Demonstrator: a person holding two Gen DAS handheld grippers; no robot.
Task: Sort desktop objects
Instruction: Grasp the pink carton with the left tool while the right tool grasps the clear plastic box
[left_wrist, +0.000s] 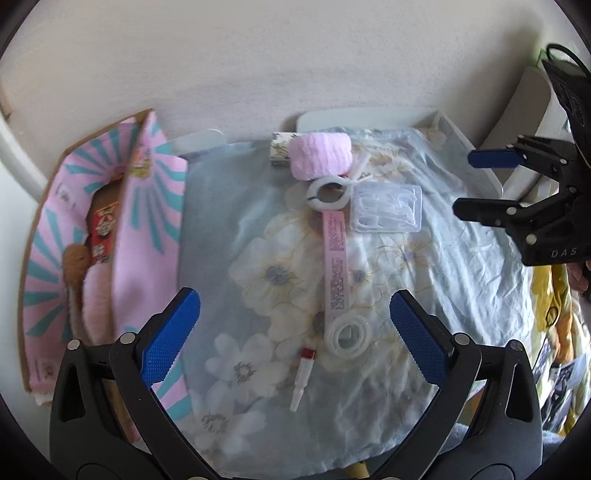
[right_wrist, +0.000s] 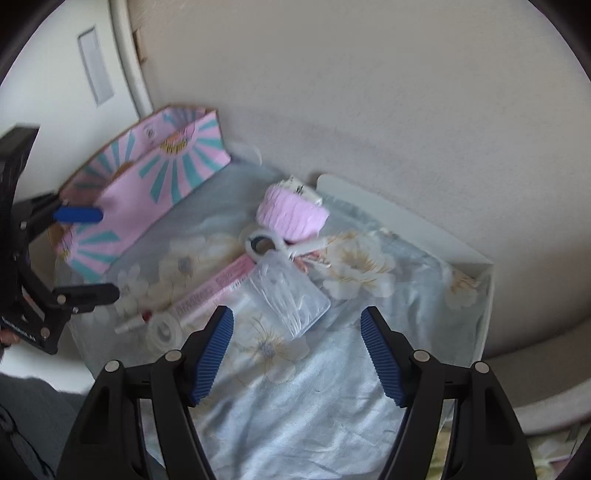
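Observation:
On a floral cloth (left_wrist: 461, 266) lie a pink fluffy roll (left_wrist: 320, 156), a white ring clip (left_wrist: 327, 193), a clear plastic case (left_wrist: 386, 209), a long pink strip (left_wrist: 335, 262), a clear tape roll (left_wrist: 348, 338) and a small white tube with a red band (left_wrist: 303, 376). My left gripper (left_wrist: 293, 332) is open and empty above the tape roll and tube. My right gripper (right_wrist: 297, 354) is open and empty just short of the clear case (right_wrist: 288, 295). The pink roll (right_wrist: 291, 216), the strip (right_wrist: 218, 288) and the tape roll (right_wrist: 164, 332) also show in the right wrist view.
A pink and teal paper bag (left_wrist: 147, 206) holding soft items stands at the cloth's left edge, also seen in the right wrist view (right_wrist: 155, 184). A white tray rim (right_wrist: 406, 221) runs along the wall behind. The right gripper shows at the right edge (left_wrist: 487, 184). Yellow clutter (left_wrist: 554, 314) lies to the right.

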